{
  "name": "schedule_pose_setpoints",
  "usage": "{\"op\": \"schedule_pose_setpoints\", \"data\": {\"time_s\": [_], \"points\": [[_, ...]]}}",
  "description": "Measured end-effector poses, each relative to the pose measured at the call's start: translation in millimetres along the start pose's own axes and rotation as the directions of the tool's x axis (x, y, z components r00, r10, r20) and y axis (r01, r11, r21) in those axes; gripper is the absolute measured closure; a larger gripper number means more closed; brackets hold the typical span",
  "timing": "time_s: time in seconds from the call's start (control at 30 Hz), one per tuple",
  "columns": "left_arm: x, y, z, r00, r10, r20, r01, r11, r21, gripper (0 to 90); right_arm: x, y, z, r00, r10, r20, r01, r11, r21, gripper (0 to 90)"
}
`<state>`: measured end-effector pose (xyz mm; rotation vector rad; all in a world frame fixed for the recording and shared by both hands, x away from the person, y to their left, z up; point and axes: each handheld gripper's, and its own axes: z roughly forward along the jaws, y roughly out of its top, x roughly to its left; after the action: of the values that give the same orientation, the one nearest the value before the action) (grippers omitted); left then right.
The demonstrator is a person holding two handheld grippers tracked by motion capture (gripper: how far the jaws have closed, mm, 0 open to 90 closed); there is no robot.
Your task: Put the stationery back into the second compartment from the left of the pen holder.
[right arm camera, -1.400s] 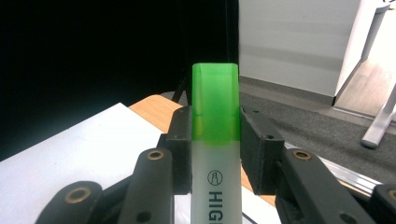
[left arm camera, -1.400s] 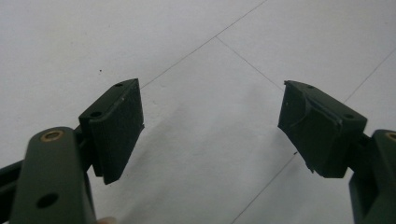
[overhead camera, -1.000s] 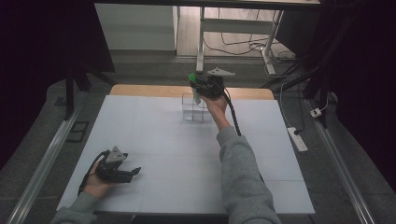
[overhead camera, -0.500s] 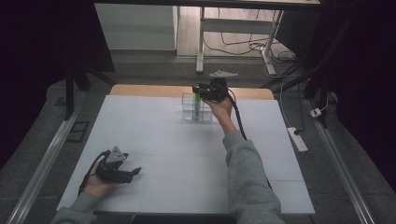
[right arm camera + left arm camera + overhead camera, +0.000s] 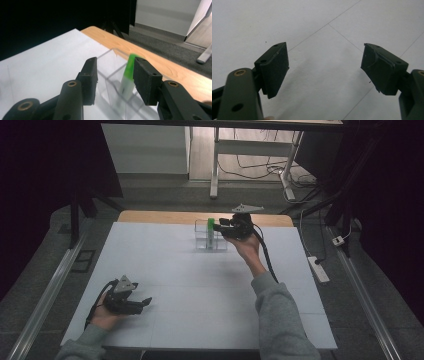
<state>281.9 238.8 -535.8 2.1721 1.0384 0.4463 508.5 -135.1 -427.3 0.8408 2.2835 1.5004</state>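
Observation:
A green marker [image 5: 211, 225] stands tilted in a clear plastic box [image 5: 210, 241] with compartments at the far middle of the white table [image 5: 200, 285]. My right gripper [image 5: 223, 231] hovers just right of the box, jaws pointing at it. Its jaws have just been opening and nothing is between them. In the right gripper view the green marker [image 5: 127, 76] stands in the clear box [image 5: 110, 86] beyond my right gripper [image 5: 115, 65], partly behind one jaw. My left gripper [image 5: 146, 302] rests open at the near left, and the left gripper view has bare table between the jaws of my left gripper [image 5: 324, 67].
A wooden strip [image 5: 165, 216] runs along the table's far edge, just behind the box. A power strip [image 5: 319, 269] lies on the floor to the right. Metal rails [image 5: 45, 300] flank the table on both sides.
The right gripper has let go of the green marker, which now stands in the box, and has drawn back to the right. The left gripper has stayed put.

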Motion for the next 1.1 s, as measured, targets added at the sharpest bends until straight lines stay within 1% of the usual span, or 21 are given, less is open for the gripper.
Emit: {"op": "schedule_pose_setpoints", "data": {"time_s": [0.13, 0.3, 0.47, 0.6, 0.8, 0.87, 0.97, 1.1], "points": [[1.2, 2.9, 2.3, 1.0, -0.01, 0.002, 0.01, 0.9999, -0.012, 22.4, 1.0, -10.1, -11.7, 1.0, 0.009, -0.002, -0.009, 1.0, 0.022, 53.3], [0.3, 5.1, 4.4, 0.9999, 0.009, 0.011, -0.009, 1.0, -0.004, 22.3, 3.2, -24.5, -26.2, 0.9998, 0.019, 0.005, -0.019, 0.999, 0.042, 52.9], [-0.3, 5.3, 3.6, 0.9998, 0.011, 0.015, -0.011, 0.9999, -0.012, 22.3, 8.6, -38.6, -41.3, 0.9997, 0.022, 0.013, -0.023, 0.998, 0.064, 51.8], [-0.7, 5.5, 3.0, 0.9998, 0.01, 0.018, -0.009, 0.9998, -0.015, 22.3, 13.5, -51.1, -54.2, 0.9998, 0.013, 0.013, -0.014, 0.997, 0.08, 51.0], [-1.6, 6.0, 2.3, 0.9997, 0.012, 0.02, -0.012, 0.9998, -0.018, 22.2, 20.4, -70.3, -76.2, 0.9996, 0.021, 0.017, -0.023, 0.994, 0.103, 49.8], [-1.7, 6.1, 2.2, 0.9997, 0.011, 0.02, -0.011, 0.9998, -0.019, 22.1, 23.8, -77.1, -84.1, 0.9997, 0.012, 0.023, -0.015, 0.993, 0.116, 49.2], [-1.8, 6.2, 2.9, 0.9997, 0.011, 0.02, -0.01, 0.9998, -0.016, 22.1, 26.5, -86.5, -97.7, 0.9993, 0.026, 0.028, -0.029, 0.993, 0.114, 48.9], [-2.1, 6.1, 2.6, 0.9997, 0.01, 0.02, -0.01, 0.9998, -0.014, 22.0, 30.6, -97.5, -114.0, 0.9992, 0.024, 0.032, -0.027, 0.994, 0.109, 48.4]]}}
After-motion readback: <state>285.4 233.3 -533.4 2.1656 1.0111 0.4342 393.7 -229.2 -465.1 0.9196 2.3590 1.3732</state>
